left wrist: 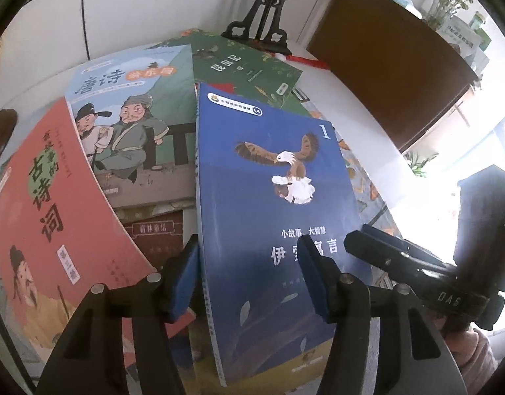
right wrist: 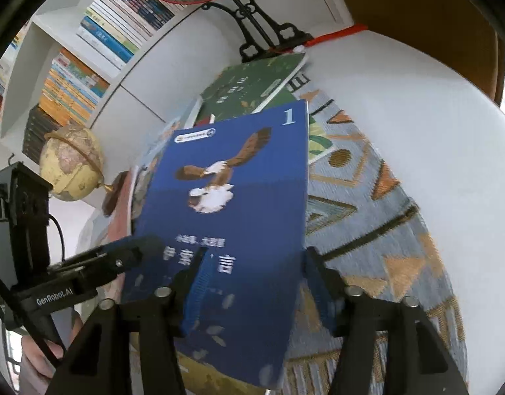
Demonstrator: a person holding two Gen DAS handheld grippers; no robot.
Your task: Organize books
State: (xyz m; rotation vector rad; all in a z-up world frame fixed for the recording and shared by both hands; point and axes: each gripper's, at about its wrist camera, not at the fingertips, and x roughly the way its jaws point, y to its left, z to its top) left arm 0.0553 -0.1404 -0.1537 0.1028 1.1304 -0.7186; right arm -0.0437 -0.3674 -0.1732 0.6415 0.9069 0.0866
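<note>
A blue book with an eagle on its cover (left wrist: pixel 268 197) lies tilted on top of a spread of books. My left gripper (left wrist: pixel 249 273) straddles its near left edge. One pad sits outside the spine and the other over the cover, well apart, so it is open. My right gripper (right wrist: pixel 257 279) straddles the book's (right wrist: pixel 239 181) right edge in the same way and is open too. Each gripper shows in the other's view: the right gripper (left wrist: pixel 361 237) at the book's right edge, the left gripper (right wrist: pixel 137 247) at its left. Whether the pads touch the cover is unclear.
Under and around the blue book lie a salmon book (left wrist: pixel 55 214), a cartoon-cover book (left wrist: pixel 130 125), a green book (left wrist: pixel 239 65) and a dark red book (left wrist: pixel 157 233). A patterned mat (right wrist: pixel 367 230) covers the white table (right wrist: pixel 433 115). A globe (right wrist: pixel 71 161), bookshelf (right wrist: pixel 88 65) and black stand (left wrist: pixel 262 16) are behind.
</note>
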